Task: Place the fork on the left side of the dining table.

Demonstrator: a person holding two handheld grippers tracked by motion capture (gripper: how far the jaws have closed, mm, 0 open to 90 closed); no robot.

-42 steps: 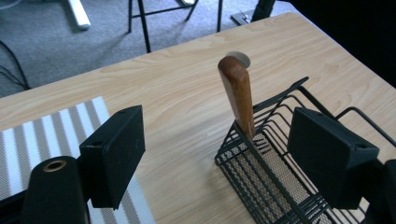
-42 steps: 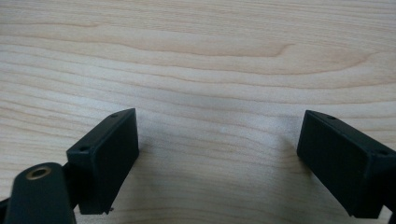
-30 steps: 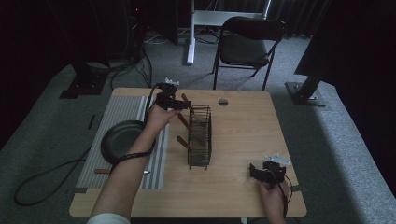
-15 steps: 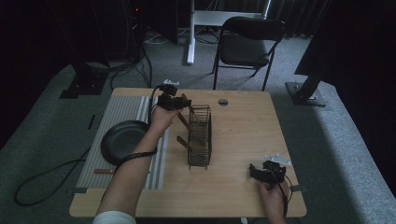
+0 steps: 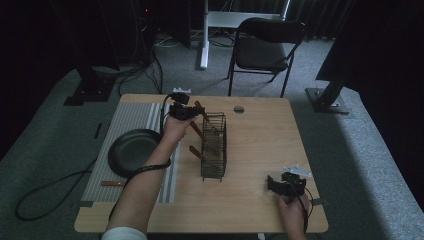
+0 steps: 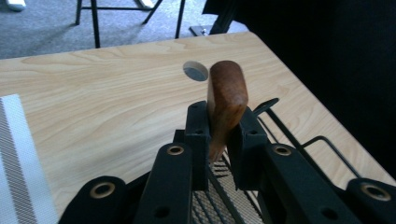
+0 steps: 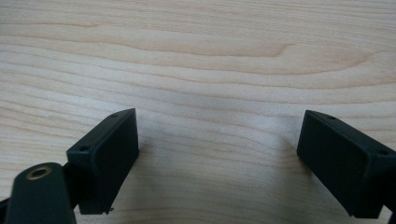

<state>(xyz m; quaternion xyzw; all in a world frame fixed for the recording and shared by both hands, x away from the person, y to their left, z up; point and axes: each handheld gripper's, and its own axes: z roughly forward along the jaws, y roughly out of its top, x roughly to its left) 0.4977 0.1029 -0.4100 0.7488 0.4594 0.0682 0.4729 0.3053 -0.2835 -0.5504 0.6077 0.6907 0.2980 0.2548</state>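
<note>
Protruding from the left hand-held gripper [image 6: 224, 140]: reddish-brown, rounded wooden handle [image 6: 227, 100].

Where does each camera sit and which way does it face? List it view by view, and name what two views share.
High view: above the person's side, looking forward and down on the table, rack and pan; both forearms and tools show.
Left gripper view: rides the left tool, looking along its jaws, shut on a wooden handle, over the rack's wire edge.
Right gripper view: rides the right tool, facing down at bare tabletop; jaws apart.
Shared: the high and left gripper views both show the handle and the table's round hole.
</note>
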